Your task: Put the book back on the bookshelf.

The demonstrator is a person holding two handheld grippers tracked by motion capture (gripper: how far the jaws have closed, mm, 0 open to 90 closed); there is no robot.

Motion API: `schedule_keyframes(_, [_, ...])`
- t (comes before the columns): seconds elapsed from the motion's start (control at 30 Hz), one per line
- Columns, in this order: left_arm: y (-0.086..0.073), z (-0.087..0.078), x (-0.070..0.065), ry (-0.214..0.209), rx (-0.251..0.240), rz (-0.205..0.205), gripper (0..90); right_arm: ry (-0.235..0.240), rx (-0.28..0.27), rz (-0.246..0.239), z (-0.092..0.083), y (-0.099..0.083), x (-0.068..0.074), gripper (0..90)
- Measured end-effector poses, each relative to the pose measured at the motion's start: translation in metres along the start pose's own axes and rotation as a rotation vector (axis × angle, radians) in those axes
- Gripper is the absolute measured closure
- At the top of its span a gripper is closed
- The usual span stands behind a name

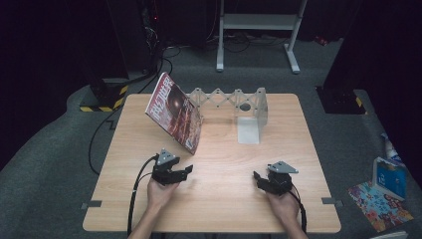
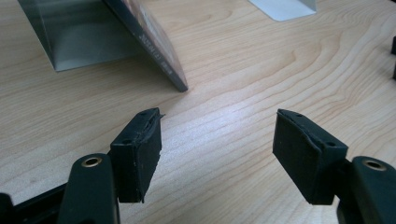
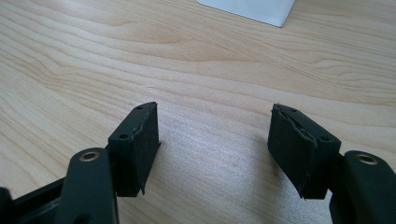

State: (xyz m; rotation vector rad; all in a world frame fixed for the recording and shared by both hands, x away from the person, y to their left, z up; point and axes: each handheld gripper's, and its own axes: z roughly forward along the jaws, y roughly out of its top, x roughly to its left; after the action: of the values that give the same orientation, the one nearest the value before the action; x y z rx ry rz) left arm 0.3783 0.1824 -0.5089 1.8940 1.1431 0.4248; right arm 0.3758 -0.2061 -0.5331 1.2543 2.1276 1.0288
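A magazine (image 1: 174, 112) with a red cover leans tilted against the left end of a grey expanding rack (image 1: 230, 99) at the back of the wooden table (image 1: 214, 199). Its lower corner (image 2: 180, 84) rests on the wood a short way ahead of my left gripper (image 2: 217, 142), which is open with nothing between its pads. In the high view the left gripper (image 1: 188, 171) sits low over the table, in front of the magazine. My right gripper (image 3: 215, 140) is open too, over bare wood, and in the high view it (image 1: 258, 178) is at the front right.
The rack's white end plate (image 1: 248, 130) lies flat on the table at the rack's right end. A metal bookend (image 2: 79, 35) stands behind the magazine. Cables trail from both grippers off the front edge. Books (image 1: 388, 179) lie on the floor at the right.
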Motion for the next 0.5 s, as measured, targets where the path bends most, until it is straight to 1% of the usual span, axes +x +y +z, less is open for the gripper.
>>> schedule_keyframes(0.07, [-0.0010, 0.0014, 0.0008, 0.005, 0.004, 0.001, 32.9, 0.000, -0.001, -0.005, 0.0001, 0.0000, -0.0004, 33.7])
schedule_keyframes(0.17, [-0.0020, 0.0035, 0.0016, 0.012, 0.000, -0.012, 33.1, 0.000, -0.002, -0.006, 0.0001, 0.0000, -0.0005, 33.6])
schedule_keyframes(0.33, [-0.0033, 0.0069, 0.0021, 0.017, 0.011, -0.016, 33.2, 0.000, -0.002, -0.006, 0.0001, 0.0000, -0.0005, 33.7])
schedule_keyframes(0.4, [-0.0034, 0.0077, 0.0021, 0.032, 0.019, -0.005, 33.2, 0.000, -0.002, -0.006, 0.0001, 0.0000, -0.0004, 33.7])
schedule_keyframes(0.5, [-0.0029, 0.0076, 0.0026, 0.049, 0.020, -0.006, 33.1, -0.002, -0.003, -0.006, 0.0000, -0.0003, -0.0004, 33.6])
